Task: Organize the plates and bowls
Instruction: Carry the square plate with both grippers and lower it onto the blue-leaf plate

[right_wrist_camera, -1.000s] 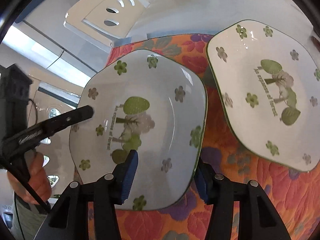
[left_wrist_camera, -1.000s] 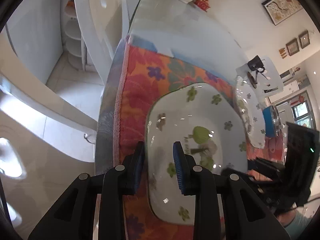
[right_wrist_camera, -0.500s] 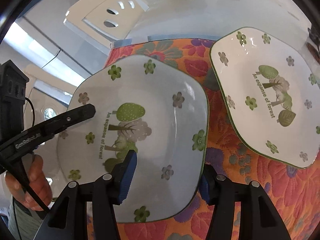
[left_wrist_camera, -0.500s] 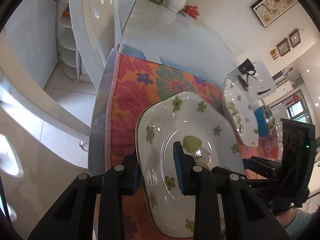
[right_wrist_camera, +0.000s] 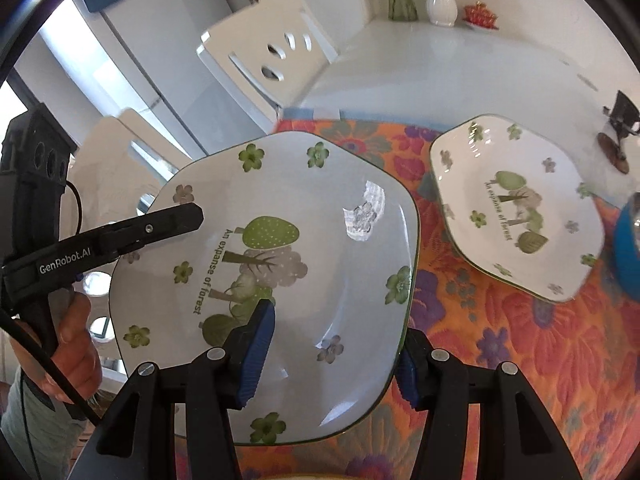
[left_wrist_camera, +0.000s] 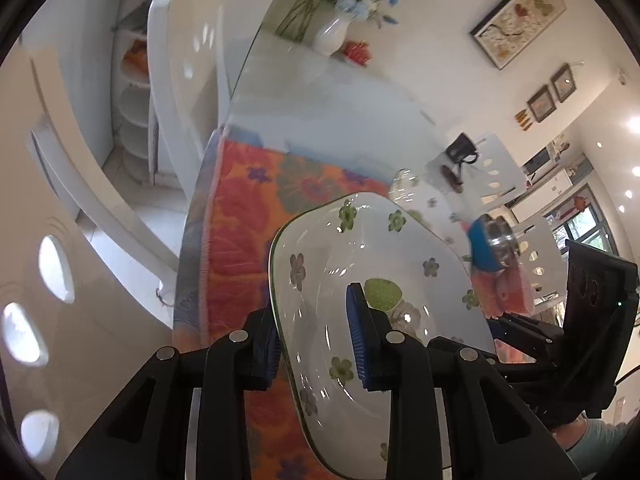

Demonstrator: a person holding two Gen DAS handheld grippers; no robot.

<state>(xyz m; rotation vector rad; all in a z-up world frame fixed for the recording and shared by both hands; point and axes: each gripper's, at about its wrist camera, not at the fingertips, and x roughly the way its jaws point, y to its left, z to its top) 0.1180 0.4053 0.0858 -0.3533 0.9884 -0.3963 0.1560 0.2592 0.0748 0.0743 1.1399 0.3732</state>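
A white squarish plate [right_wrist_camera: 280, 248] with green flowers and a tree print is held up above the floral cloth [right_wrist_camera: 520, 344]. My left gripper [left_wrist_camera: 314, 340] is shut on its left rim; the plate fills the left wrist view [left_wrist_camera: 380, 304]. My right gripper [right_wrist_camera: 332, 348] is shut on its near rim. The left gripper's finger [right_wrist_camera: 160, 226] lies across the plate's left edge in the right wrist view. A second matching plate [right_wrist_camera: 516, 208] lies on the cloth to the right.
A blue cup [right_wrist_camera: 628, 256] stands at the cloth's right edge. A white vase of flowers [right_wrist_camera: 440, 0] and a red dish [right_wrist_camera: 480, 14] stand at the table's far end. White chairs [right_wrist_camera: 276, 68] stand on the left. A black object [right_wrist_camera: 620, 128] sits far right.
The held plate has risen off the cloth and tilted, with both grippers moving up with it. The second plate has not moved.
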